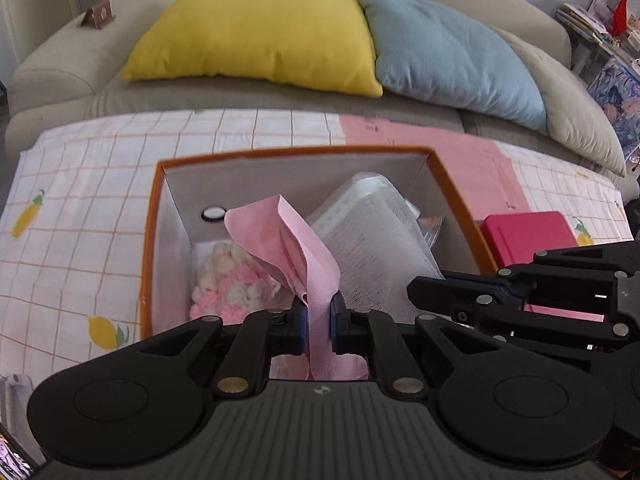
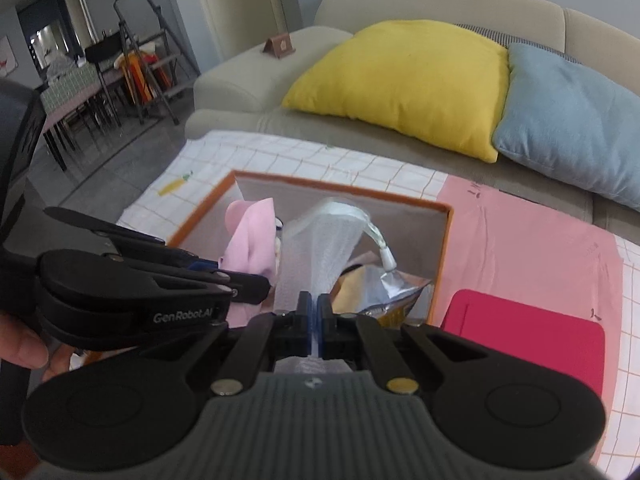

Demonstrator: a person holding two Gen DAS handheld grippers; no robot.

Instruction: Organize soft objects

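The pink cloth hung limp and light, pinched at a lower fold by the left gripper, its fingers closed on it above the orange box. It would likely drape and slip unless held by a thick fold. The right gripper clamped a crinkly mesh foam sheet beside it. A fluffy pink-and-white pompom piece lay inside the box, which sat on a checked tablecloth.

I note a beige sofa carrying a yellow cushion beside a blue cushion. Grey tiled floor leads to a stepladder and dining table.
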